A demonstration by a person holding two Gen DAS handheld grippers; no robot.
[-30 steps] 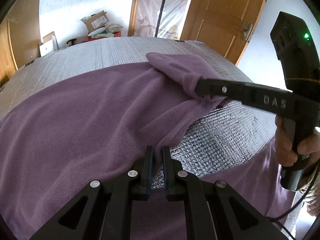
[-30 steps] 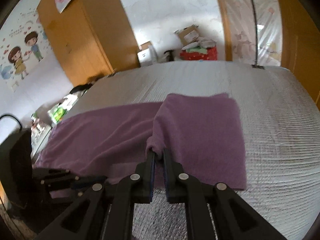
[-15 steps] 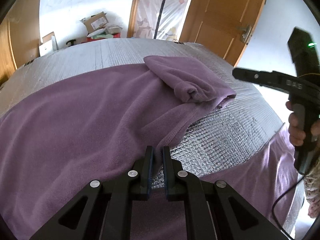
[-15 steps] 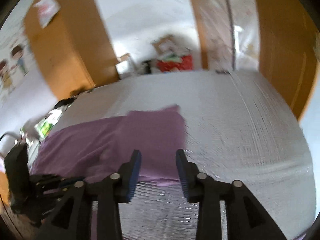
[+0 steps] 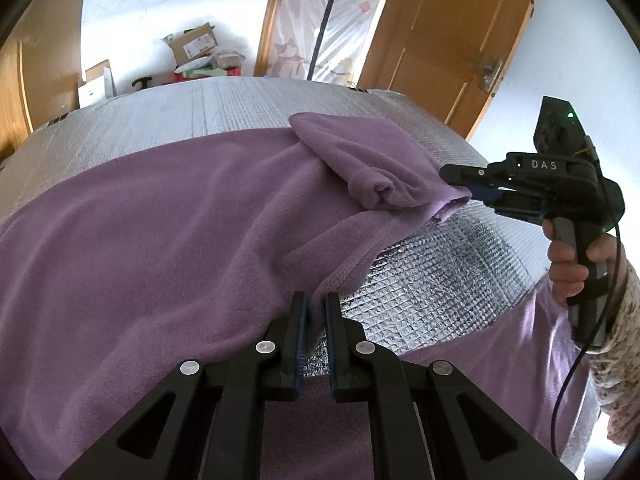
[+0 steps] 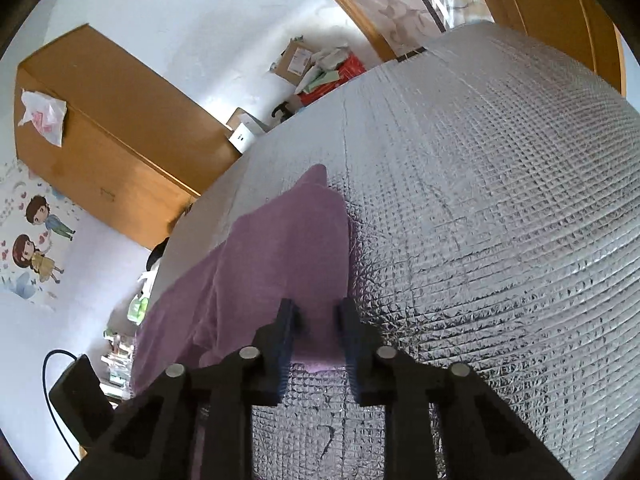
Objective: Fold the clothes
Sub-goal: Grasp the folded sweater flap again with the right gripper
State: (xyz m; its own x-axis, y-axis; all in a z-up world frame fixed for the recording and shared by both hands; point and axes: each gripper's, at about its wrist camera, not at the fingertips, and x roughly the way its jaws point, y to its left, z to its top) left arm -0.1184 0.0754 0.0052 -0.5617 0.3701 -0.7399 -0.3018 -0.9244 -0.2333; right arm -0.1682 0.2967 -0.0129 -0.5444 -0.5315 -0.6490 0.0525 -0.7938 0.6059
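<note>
1. Two grippers work one purple fleece garment (image 5: 160,240), which lies spread across the silver quilted foil surface (image 5: 432,280).
2. Our left gripper (image 5: 316,312) is clenched on the garment's near hem, a thin pinch of fleece caught between its blue-edged fingers (image 5: 299,320); the cloth drapes away from it to the left and toward the far edge.
3. The garment's far right part is folded back on itself into a doubled flap (image 5: 372,168) with a rolled edge.
4. Our right gripper (image 5: 466,192), held in a hand (image 5: 572,260) with a patterned sleeve (image 5: 618,344), sits at that flap's right-hand corner.
5. In the right wrist view the right gripper's jaws are closing, with the flap's corner lying between the fingers (image 6: 286,320); a gap shows on each side, so the pads do not yet press it.
6. Cardboard boxes (image 5: 192,44) sit against the far wall, and a wooden door (image 5: 448,40) stands to the right.
</note>
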